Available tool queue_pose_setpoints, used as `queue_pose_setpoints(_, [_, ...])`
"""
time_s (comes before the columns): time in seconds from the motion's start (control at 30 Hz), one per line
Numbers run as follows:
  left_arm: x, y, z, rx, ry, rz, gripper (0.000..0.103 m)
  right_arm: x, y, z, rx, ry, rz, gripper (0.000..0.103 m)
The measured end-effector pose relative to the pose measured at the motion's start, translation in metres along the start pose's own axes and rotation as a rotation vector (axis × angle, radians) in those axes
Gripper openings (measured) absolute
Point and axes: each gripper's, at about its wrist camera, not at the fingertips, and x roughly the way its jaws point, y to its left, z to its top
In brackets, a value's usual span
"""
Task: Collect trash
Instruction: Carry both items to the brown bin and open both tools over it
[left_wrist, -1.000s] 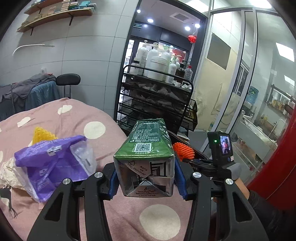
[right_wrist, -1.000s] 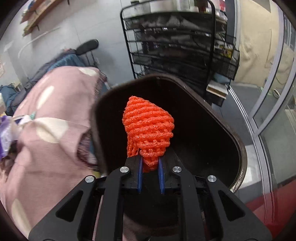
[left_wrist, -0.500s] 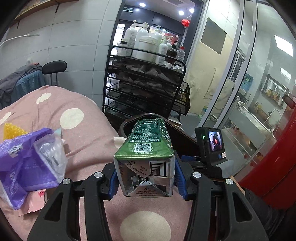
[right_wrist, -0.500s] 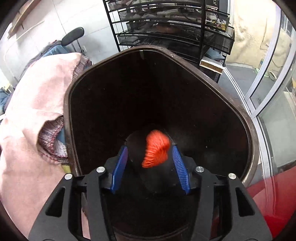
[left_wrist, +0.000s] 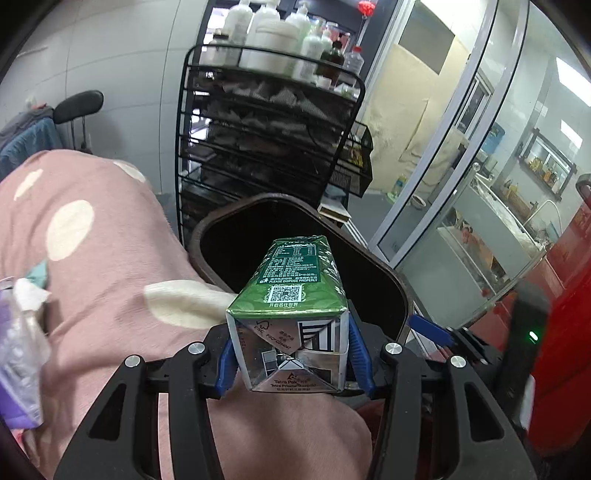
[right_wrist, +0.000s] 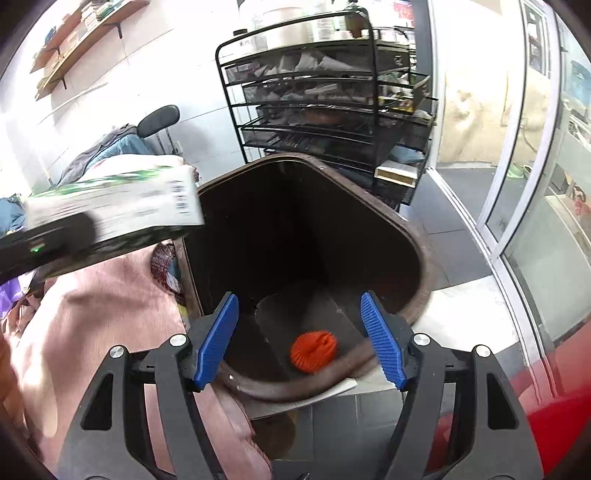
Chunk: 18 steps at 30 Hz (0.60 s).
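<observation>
- The green carton (left_wrist: 291, 295) is pinched in the left tongs (left_wrist: 290, 356), blue pads pressed on both its sides, folded silver bottom facing the left wrist camera and the top pointing away toward 12 o'clock.
- In that view the carton's far end hangs over the open mouth of the dark brown trash bin (left_wrist: 400, 295); it isn't inside.
- The right wrist view catches the same carton (right_wrist: 110, 206) blurred at about 10 o'clock, poking in over the bin's left rim.
- The orange foam net (right_wrist: 314, 350) lies on the bottom of the bin (right_wrist: 424, 258), on its own, touching neither pad.
- The right tongs (right_wrist: 301, 338) are spread wide and opening further, with nothing between the pads; the net just shows through the gap, well below them.
- In the left wrist view one blue pad of the right tongs (left_wrist: 430, 330) pokes in at 3 o'clock of the carton, beside the bin's rim.
- A pink blanket with cream dots (left_wrist: 92, 266) runs from 9 o'clock down to 6 o'clock and butts against the bin's left side.
- A purple plastic bag with white tissue (left_wrist: 18, 354) sits on the blanket at the far 9 o'clock edge.
- A black wire rack (left_wrist: 266, 122) with white bottles on top stands behind the bin at 12 o'clock.
- Glass door panels (left_wrist: 461, 147) are at 2 o'clock and something red (left_wrist: 565, 332) at 4 o'clock.
</observation>
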Motion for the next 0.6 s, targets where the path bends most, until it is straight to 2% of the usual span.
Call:
queue_pose_setpoints(0.27, [0.053, -0.011, 0.019, -0.003, 0.156, -0.010, 0.050, -0.014, -0.013, -0.014, 0.025, 0.014, -0.012, 0.072])
queue_pose_setpoints(0.43, [0.080, -0.015, 0.022, -0.009, 0.231, -0.014, 0.050, -0.016, -0.016, -0.019, 0.034, 0.024, -0.009, 0.072])
queue_pose_setpoints(0.6, [0.098, -0.023, 0.025, 0.017, 0.275, 0.015, 0.050, -0.017, -0.017, -0.022, 0.040, 0.027, -0.005, 0.072])
